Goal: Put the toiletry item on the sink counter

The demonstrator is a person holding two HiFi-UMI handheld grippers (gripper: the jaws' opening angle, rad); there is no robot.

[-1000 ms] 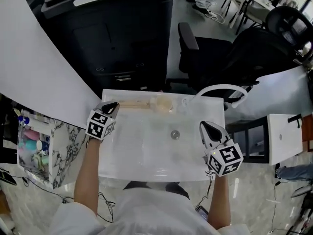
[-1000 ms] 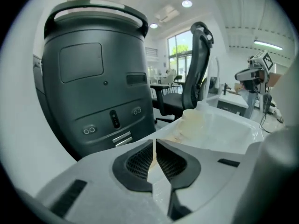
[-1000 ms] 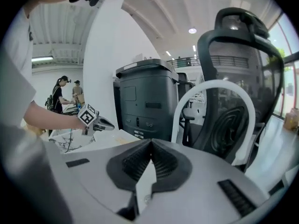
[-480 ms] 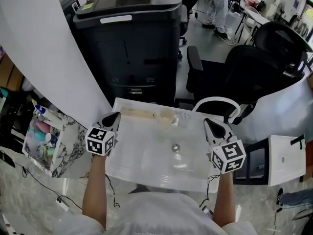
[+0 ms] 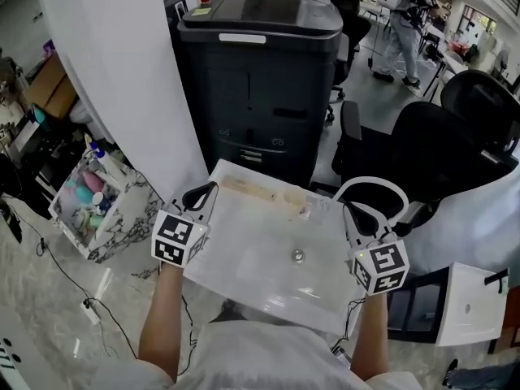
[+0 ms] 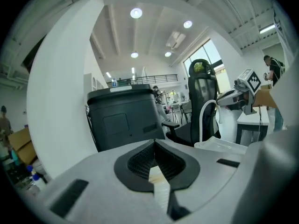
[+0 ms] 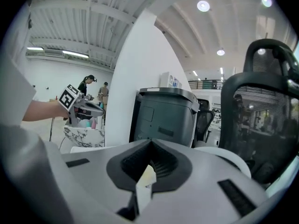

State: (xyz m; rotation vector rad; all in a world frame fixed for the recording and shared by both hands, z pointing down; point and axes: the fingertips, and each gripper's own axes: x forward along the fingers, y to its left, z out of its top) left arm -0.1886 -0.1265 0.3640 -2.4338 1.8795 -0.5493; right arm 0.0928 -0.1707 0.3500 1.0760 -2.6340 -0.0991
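The toiletry item (image 5: 252,190) lies on the sink's (image 5: 244,254) back rim, at 12 o'clock from the drain (image 5: 298,255). The left tongs (image 5: 203,193) at 9 o'clock and the right tongs (image 5: 357,216) at 3 o'clock are both pinched together and empty. Each carries a cube with black-and-white square markers.

We get a bright, even room, lit by round ceiling lamps (image 6: 136,13) and a tall window (image 6: 202,54). Glare streaks the white sink (image 5: 272,297). Both gripper views bulge fisheye-round with black corners, their near fingers (image 6: 140,160) soft; the head view bows at its edges.
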